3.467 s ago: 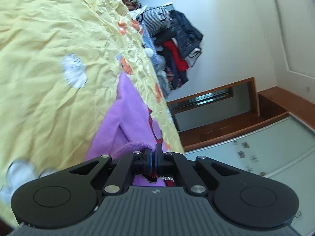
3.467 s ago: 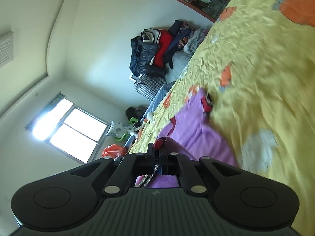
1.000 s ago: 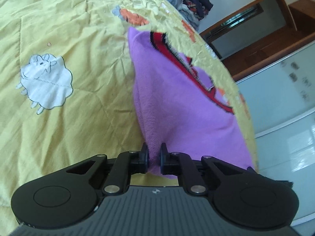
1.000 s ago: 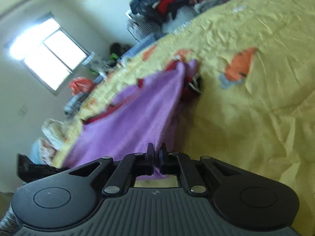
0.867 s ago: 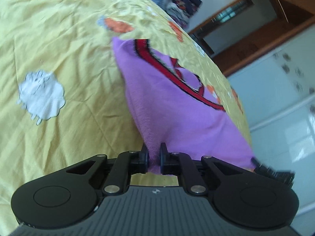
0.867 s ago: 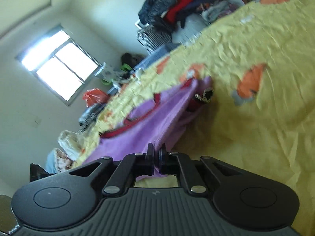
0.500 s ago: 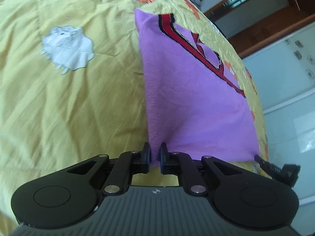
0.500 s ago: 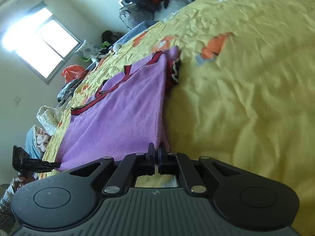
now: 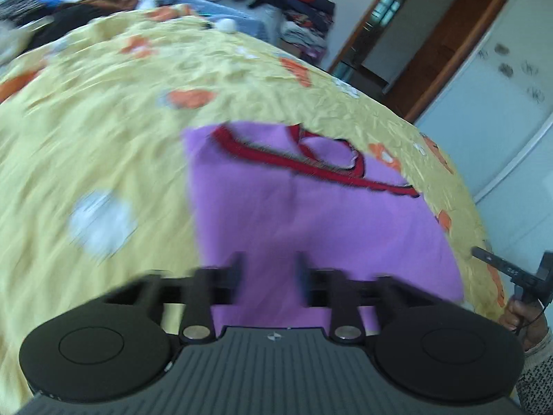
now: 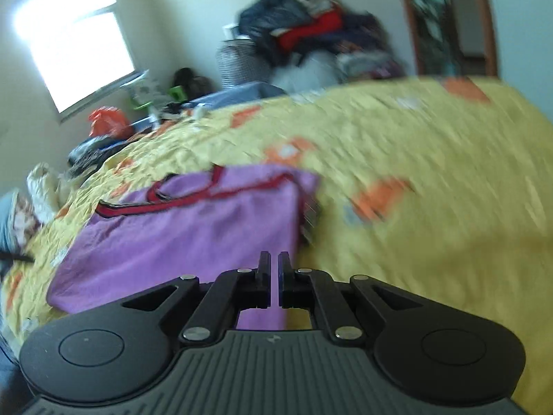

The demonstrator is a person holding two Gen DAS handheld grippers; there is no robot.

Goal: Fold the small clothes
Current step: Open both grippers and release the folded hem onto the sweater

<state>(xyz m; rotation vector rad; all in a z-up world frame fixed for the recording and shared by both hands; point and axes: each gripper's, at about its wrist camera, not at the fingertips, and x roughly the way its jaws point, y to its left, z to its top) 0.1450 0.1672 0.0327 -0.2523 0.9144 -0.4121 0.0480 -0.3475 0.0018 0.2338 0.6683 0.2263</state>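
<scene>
A purple garment [image 9: 311,214] with red trim lies spread flat on the yellow bedspread [image 9: 103,131]; the right wrist view shows the same purple garment [image 10: 193,228]. My left gripper [image 9: 269,269] hovers over its near edge. Its jaws are opening and stand apart, with the cloth lying below them and not pinched. My right gripper [image 10: 274,263] is at the garment's near right edge, jaws shut to a thin slit with no cloth visibly drawn up into them. It also shows far right in the left wrist view as the right gripper [image 9: 511,273], held by a hand [image 9: 525,318]. Both views are blurred.
Piled clothes [image 10: 311,34] are heaped against the far wall beyond the bed. A bright window [image 10: 76,52] is at the left, and bags and bedding [image 10: 103,121] lie along the bed's far side. A wooden door frame [image 9: 432,34] and a pale wardrobe [image 9: 501,121] stand to the right.
The garment went from hanging taut between both grippers to lying flat on the bed. The left jaws opened and let go of its edge. Both grippers lifted and rolled level.
</scene>
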